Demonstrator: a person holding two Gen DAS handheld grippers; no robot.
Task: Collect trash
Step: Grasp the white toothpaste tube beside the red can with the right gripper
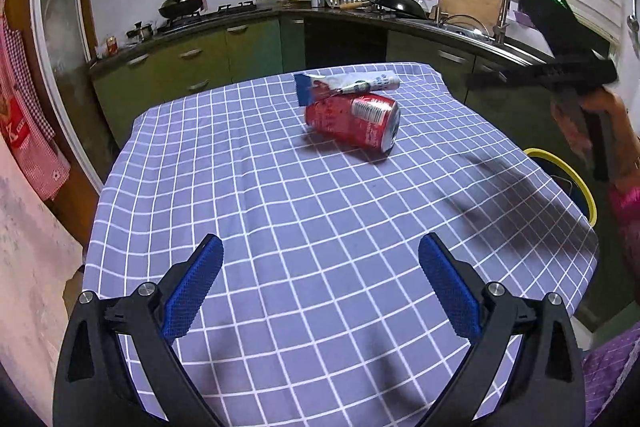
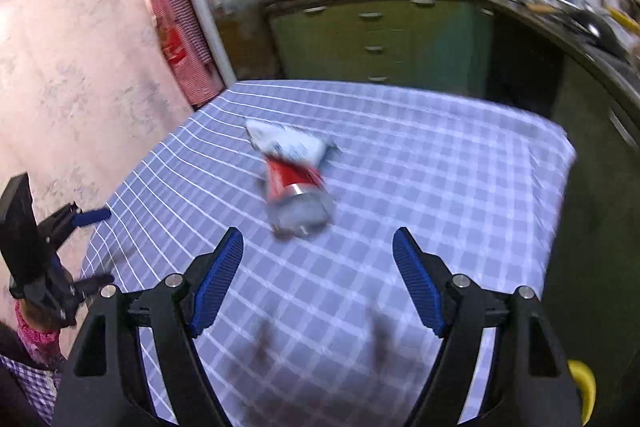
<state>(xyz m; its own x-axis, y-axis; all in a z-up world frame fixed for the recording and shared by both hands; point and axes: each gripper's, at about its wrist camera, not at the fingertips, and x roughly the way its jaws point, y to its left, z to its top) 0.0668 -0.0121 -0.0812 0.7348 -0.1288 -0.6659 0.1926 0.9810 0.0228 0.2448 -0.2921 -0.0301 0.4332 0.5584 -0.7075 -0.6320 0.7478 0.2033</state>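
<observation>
Green kitchen cabinets [image 1: 208, 55] and a dark counter line the room behind the desk [image 1: 280, 227], which is covered with a lavender cloth checked in white. On this cloth we find a crushed red soda can [image 1: 354, 121] lying on its side, toward the far half of the desk. A flattened white and blue toothpaste tube [image 1: 348, 85] lies directly behind the can and touches it. We hold the left gripper [image 1: 320, 247] low over the near edge of the desk, its jaws spread wide with nothing between the blue pads [image 1: 196, 287]. The can lies well ahead of these jaws and slightly right of their centre line. In the right wrist view, which is blurred, the right gripper [image 2: 318, 241] also has its jaws spread wide and holds nothing. Here the can [image 2: 298, 193] lies just ahead of the jaws, nearer the left finger than the right, with the tube [image 2: 290, 143] beyond it. We cannot tell from this view how high the jaws sit above the cloth. A yellow-rimmed bin [image 1: 568, 179] stands beside the right edge of the desk, below its surface. From the left wrist view, the right gripper [image 1: 484, 81] appears above that edge, held by a hand [image 1: 600, 115].
</observation>
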